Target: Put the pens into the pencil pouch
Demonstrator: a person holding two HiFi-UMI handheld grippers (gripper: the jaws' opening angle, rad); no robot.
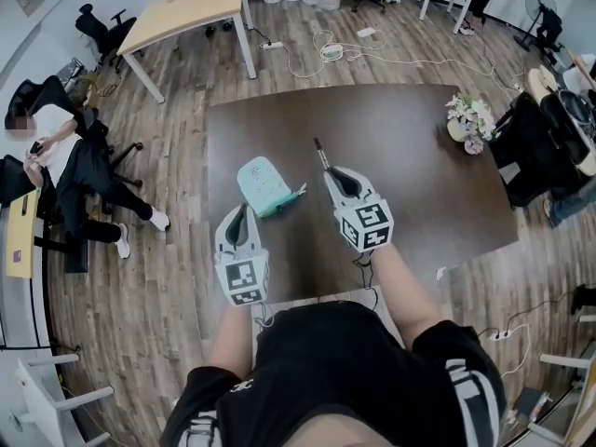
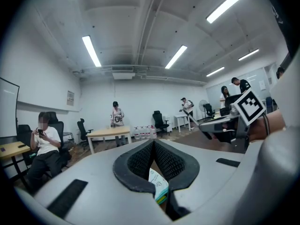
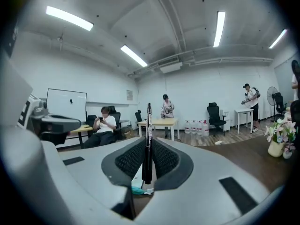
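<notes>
A teal pencil pouch (image 1: pixel 264 184) lies on the dark brown table (image 1: pixel 400 156), left of its middle. My left gripper (image 1: pixel 245 209) hangs just in front of the pouch, jaws shut with nothing between them; in the left gripper view (image 2: pixel 153 146) the pouch (image 2: pixel 158 185) shows below the closed pads. My right gripper (image 1: pixel 329 172) is raised to the right of the pouch and is shut on a black pen (image 1: pixel 320 152) that sticks out beyond the tips. In the right gripper view (image 3: pixel 148 146) the pen (image 3: pixel 148 135) stands upright between the pads, with the pouch (image 3: pixel 138 190) underneath.
A pot of flowers (image 1: pixel 468 124) stands at the table's far right. Beyond the table are a light wooden desk (image 1: pixel 186 12), office chairs and cables on the floor. A seated person (image 1: pixel 65 161) is at the left.
</notes>
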